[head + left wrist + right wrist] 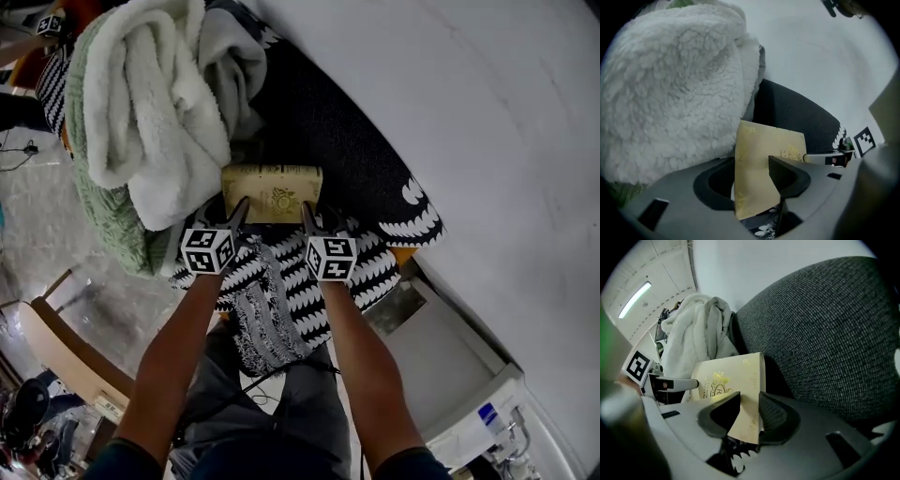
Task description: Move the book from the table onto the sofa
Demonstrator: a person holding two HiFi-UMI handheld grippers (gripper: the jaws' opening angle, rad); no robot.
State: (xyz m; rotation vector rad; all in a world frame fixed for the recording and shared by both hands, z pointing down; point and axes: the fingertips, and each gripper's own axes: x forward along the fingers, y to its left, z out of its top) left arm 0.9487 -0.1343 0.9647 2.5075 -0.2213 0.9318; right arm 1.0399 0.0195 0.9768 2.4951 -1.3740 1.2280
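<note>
**Book at the sofa, but not let go yet**

Closest to me are my two arms, with one claw in each hand. The left claw [238, 212] is pinching the left end of the book [272, 192]. The right claw [308, 214] is pinching its right end. In the left gripper view and the right gripper view I see the cream and gold cover squeezed between the pads, so both grips look good to me.

Under my hands lies a black and white patterned cloth [309, 281]. The book is just past it, over the dark seat of the sofa [347, 141]. I cannot tell if the book touches the seat or hangs just above it. A fluffy white blanket [150, 103] sits right beside the book on the left. A green knitted blanket [98, 202] lies on that side too.

I think most of the job is done, because the book is already at the sofa. What is left is to lay it down on the seat, spread both claws and pull them away. I should take care that it does not end up propped on the fluffy blanket.
</note>
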